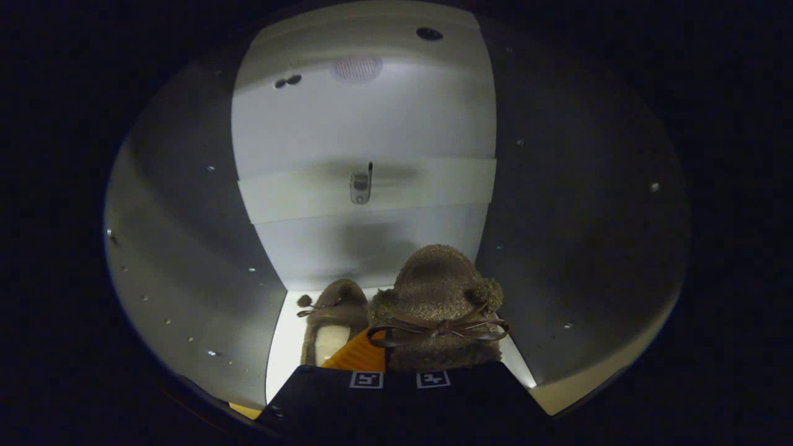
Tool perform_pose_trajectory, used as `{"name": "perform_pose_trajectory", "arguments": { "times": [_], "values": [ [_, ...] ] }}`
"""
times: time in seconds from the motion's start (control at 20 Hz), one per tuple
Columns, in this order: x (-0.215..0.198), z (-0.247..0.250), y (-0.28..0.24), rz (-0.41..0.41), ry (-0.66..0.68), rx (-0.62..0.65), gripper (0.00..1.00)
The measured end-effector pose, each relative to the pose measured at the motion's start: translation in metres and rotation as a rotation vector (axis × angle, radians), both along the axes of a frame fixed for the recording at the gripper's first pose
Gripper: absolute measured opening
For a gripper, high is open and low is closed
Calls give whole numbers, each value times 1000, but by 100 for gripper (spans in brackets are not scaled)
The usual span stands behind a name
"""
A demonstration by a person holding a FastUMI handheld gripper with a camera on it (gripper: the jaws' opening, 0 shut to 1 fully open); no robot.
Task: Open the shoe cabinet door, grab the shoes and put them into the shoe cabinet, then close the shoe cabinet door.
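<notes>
Inside the shoe cabinet (365, 124), the tongs (396, 362) are clenched on the second slipper (441, 303) just beside its mate (334, 316) on the cabinet floor, so releasing it tilted could tip it over.

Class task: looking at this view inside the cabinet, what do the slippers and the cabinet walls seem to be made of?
Slippers: likely fuzzy brown fabric with a thin, leather-like bow; the hand-held gripper appears closed on one. Cabinet walls: smooth, pale matte panel, probably laminated board, dotted with shelf-pin holes.
</notes>
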State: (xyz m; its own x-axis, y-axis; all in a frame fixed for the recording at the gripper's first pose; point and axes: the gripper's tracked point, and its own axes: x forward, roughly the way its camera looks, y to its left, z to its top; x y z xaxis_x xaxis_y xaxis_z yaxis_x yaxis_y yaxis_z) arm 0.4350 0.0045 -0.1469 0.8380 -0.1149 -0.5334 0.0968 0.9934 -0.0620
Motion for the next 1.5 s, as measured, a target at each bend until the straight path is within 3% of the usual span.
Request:
{"name": "perform_pose_trajectory", "arguments": {
  "times": [0.45, 0.7, 0.85, 0.95, 1.1, 1.3, 1.5],
  "values": [
    [53, -78, -24, -43, 115, 53, 4],
    [62, -81, -32, -73, 103, 96, 5],
    [55, -80, -25, -35, 116, 82, 15],
    [48, -75, -25, -18, 111, 45, 22],
    [34, -58, -25, -27, 74, 39, 20],
    [11, -36, -23, -24, 31, 18, 43],
    [-22, 15, -7, -7, -120, 50, 42]
  ]
}}
